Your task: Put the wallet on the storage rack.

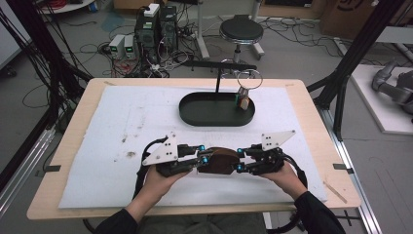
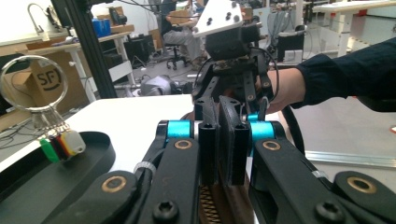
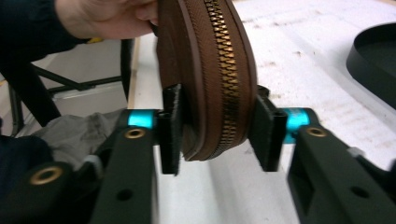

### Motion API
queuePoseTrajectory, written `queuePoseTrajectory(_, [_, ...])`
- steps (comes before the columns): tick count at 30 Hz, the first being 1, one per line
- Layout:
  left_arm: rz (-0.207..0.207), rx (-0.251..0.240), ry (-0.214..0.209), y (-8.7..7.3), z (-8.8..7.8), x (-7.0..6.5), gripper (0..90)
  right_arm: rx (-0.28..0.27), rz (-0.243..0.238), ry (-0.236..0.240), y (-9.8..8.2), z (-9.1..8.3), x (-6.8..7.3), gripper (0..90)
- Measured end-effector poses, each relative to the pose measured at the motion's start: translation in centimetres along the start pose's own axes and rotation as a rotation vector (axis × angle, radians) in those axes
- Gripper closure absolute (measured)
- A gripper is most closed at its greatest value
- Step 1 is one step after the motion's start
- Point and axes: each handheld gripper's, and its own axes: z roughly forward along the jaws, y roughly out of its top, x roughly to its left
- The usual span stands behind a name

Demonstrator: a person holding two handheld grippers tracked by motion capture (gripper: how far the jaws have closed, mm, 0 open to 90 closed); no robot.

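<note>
The brown pouch (image 1: 218,161) is near the person, low over the white mat (image 1: 117,122) on the surface (image 1: 73,122), and it sits right between the two grippers. Its long side runs left to right, from one gripper to the other. It stands on its thin edge, so the brass zipper (image 3: 223,56) runs along the rim.

The left gripper (image 1: 200,160) is squeezed tight on the left end of the pouch, with just the thin edge between its jaws. The right gripper (image 3: 219,135) has the right end between its jaws. Its left jaw touches the brown side. Its right jaw looks a tiny bit away from the zipper edge, so I think this gripper has no firm hold yet. Both are equally close to the pouch, one at each end, so the next move depends on the right gripper pinching across the thin way.

Farther back sits a black tray (image 1: 216,111). A key ring with colored tags (image 1: 245,92) hangs over its right end.
</note>
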Motion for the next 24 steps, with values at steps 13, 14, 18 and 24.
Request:
queuePoseTrajectory(13, [-0.105, 0.053, 0.042, -0.2, -0.6, 1.4, 49.1, -0.011, -0.029, -0.029, 0.2, -0.8, 0.1, 68.4])
queuePoseTrajectory(14, [-0.115, 0.054, 0.036, -0.2, -0.7, 1.5, 44.5, -0.019, -0.023, -0.032, 0.2, -1.0, 0.0, 68.5])
queuePoseTrajectory(18, [-0.161, 0.106, 0.012, -0.4, -0.8, 2.0, 35.3, -0.019, -0.028, -0.026, 0.2, -1.3, -0.1, 68.5])
queuePoseTrajectory(24, [-0.242, 0.147, -0.076, -0.7, -0.5, 2.5, 31.9, -0.001, -0.039, 0.001, 0.3, -1.1, 0.1, 68.5])
